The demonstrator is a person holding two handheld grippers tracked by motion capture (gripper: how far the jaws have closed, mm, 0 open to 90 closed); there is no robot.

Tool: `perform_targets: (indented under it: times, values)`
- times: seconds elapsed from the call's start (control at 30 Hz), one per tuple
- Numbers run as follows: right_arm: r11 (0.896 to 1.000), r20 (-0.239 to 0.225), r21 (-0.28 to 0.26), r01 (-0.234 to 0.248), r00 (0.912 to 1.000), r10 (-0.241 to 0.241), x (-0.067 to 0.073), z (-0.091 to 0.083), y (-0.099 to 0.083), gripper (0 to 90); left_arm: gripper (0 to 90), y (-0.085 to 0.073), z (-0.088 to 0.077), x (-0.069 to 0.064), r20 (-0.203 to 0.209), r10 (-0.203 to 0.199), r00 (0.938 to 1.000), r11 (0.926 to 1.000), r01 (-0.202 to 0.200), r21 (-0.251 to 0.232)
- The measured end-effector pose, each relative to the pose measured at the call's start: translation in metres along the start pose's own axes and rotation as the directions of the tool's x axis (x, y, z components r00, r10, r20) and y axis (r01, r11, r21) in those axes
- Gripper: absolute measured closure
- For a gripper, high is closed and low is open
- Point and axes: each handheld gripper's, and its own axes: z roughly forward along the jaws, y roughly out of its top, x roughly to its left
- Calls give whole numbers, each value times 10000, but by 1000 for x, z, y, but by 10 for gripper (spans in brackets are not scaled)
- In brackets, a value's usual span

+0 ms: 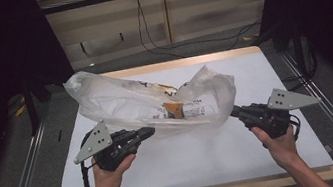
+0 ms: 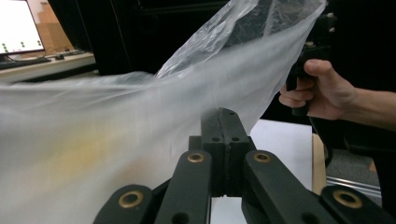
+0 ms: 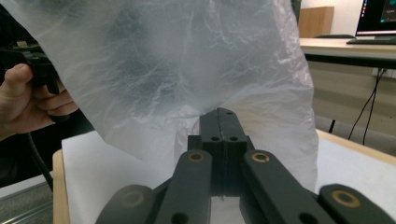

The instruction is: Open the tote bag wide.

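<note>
Both pairs of jaws are pressed fully together, and each pinches an edge of the clear plastic bag [image 1: 156, 102]. On the left gripper [image 1: 148, 132], its own view shows the two black jaws meeting flat with the film running up and away from their tip. On the right gripper [image 1: 234, 111], its own view shows the same closed stance, with the film gathered into a crease at the tip.

Bag position: stretched between the two grippers above the white table [image 1: 206, 163], its lower edge sagging near the surface. Whether that edge touches the table cannot be told. Inside the bag lie a brown object [image 1: 173, 108] and some printed packaging; their exact nature is not legible.

Each hand holds its gripper by the handle: left hand [image 1: 111, 170], right hand [image 1: 278, 144].

Progress, as a judgement: grasping at both ends is complete and the bag is partly lifted and spread. Remaining work is likely to raise it clear or tip it so the contents shift or slide out. No contents lie outside the bag.
</note>
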Motion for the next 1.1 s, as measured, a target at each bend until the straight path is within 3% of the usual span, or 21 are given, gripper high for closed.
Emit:
perform_targets:
  times: [0.17, 0.47, 0.63, 0.87, 0.93, 1.0, 1.1]
  values:
    - [9997, -96, -228, 65, 9999, -67, -3, 7, 11, 900, 900, 10, -3, 4, -111, 42, 9999, 9988, -47, -490]
    - [9976, -6, -595, 351, 9994, -352, -7, 14, 37, 900, 900, 33, -12, 14, -557, 41, 9984, 9903, -118, -1384]
    - [9968, 64, -656, 453, 9990, -450, -10, 17, 48, 900, 900, 28, -7, 27, -900, -302, 9955, 9947, 211, -1007]
    - [9955, 10, -763, 561, 9984, -562, -13, 25, 63, 900, 900, 14, 3, 39, -1007, -627, 9929, 9973, 585, -436]
    - [9949, 1, -795, 625, 9980, -627, -13, 27, 68, 900, 900, 16, 4, 41, -887, -770, 9931, 9956, 718, -599]
    - [9938, 55, -841, 723, 9974, -721, -14, 29, 75, 900, 900, 21, 2, 42, -956, -520, 9941, 9976, 472, -515]
    - [9924, 54, -940, 792, 9969, -790, -16, 32, 87, 900, 900, 28, 2, 39, -896, -569, 9943, 9965, 511, -665]
